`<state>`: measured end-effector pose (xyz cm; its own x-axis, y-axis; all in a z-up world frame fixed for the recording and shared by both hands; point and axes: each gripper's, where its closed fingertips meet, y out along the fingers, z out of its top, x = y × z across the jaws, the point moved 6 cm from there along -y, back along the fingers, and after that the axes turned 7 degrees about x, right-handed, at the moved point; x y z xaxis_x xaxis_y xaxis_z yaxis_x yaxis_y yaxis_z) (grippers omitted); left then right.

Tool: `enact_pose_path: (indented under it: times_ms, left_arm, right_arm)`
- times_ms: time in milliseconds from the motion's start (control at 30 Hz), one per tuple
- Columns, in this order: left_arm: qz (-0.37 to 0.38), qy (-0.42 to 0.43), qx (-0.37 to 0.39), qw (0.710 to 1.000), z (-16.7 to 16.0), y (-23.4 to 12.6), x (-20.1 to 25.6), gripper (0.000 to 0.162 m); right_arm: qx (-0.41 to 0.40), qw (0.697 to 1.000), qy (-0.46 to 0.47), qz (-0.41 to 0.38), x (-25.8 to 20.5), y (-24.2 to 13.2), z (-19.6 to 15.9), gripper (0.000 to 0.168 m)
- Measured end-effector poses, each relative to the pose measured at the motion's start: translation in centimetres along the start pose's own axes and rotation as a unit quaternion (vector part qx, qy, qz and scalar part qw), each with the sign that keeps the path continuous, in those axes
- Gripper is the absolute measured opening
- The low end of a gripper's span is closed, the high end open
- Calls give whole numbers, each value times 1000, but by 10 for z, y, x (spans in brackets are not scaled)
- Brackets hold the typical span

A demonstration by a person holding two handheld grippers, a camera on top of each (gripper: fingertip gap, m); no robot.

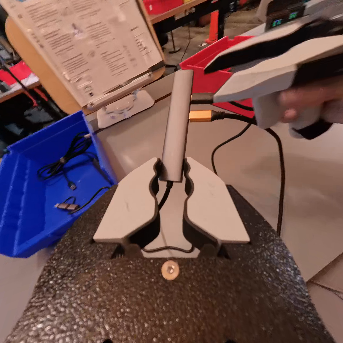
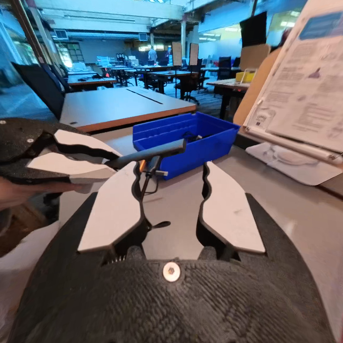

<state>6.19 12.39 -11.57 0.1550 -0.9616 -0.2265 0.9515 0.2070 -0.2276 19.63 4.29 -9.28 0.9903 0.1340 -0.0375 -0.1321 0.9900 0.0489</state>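
My left gripper (image 1: 172,163) is shut on the lower end of a grey hub bar (image 1: 178,120) and holds it upright above the table. A dark plug (image 1: 201,98) and an orange plug (image 1: 200,116) sit in the bar's right side, and their black cables (image 1: 278,167) hang down to the table. My right gripper (image 1: 210,84) is open, with its lower fingertip at the dark plug. In the right wrist view the right gripper (image 2: 171,167) is open, and the hub bar (image 2: 148,154) and dark plug (image 2: 154,163) lie just ahead of its left finger. The left gripper (image 2: 113,163) holds the bar from the left.
A blue bin (image 1: 27,213) with coiled cables and an adapter stands at the left, also seen in the right wrist view (image 2: 194,154). A red bin (image 1: 204,74) stands behind the hub. A document stand (image 1: 89,46) with printed sheets stands at the back. The grey table (image 1: 241,185) lies below.
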Motion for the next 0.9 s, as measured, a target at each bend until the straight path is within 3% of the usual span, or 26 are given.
enact_pose_path:
  times_ms: [33, 100, 167, 200, 333, 433, 500, 533, 600, 733, 833, 900]
  left_arm:
    - [-7, 17, 5, 1000, 1, 0, 4, 24]
    - [-11, 74, 10, 997, 1, 1, 11, 24]
    - [-39, 129, 20, 991, 0, 2, 21, 24]
    - [-55, 149, 30, 987, 0, 3, 26, 24]
    - [-53, 190, 30, 980, -8, 8, 26, 24]
    - [-70, 181, 58, 979, -9, 9, 28, 24]
    - [-81, 140, 89, 983, -5, 3, 24, 51]
    - [-76, 106, 107, 986, -2, -3, 15, 57]
    - [-32, 7, 118, 992, -6, -14, -17, 53]
    - [103, -160, -25, 981, -65, -9, -88, 55]
    - [96, -235, -101, 962, -99, 17, -93, 60]
    - [120, -243, -118, 955, -110, 37, -95, 52]
  right_arm:
    - [-11, 998, 58, 19, 5, 2, -9, 74]
    - [-22, 980, 179, 88, 9, 5, -21, 59]
    - [24, 954, 267, 134, 10, 6, -20, 44]
    - [42, 943, 292, 156, 10, 5, -20, 27]
    - [30, 914, 339, 219, 10, 3, -25, 10]
    - [42, 919, 319, 229, 11, 0, -19, 10]
    - [69, 927, 302, 214, 17, -7, -6, 9]
    - [82, 929, 296, 206, 21, -13, 1, 9]
    - [107, 931, 284, 202, 28, -26, 15, 9]
    - [133, 938, 267, 178, 39, -41, 30, 9]
    - [137, 938, 270, 171, 44, -43, 30, 9]
    - [139, 935, 277, 175, 44, -42, 30, 9]
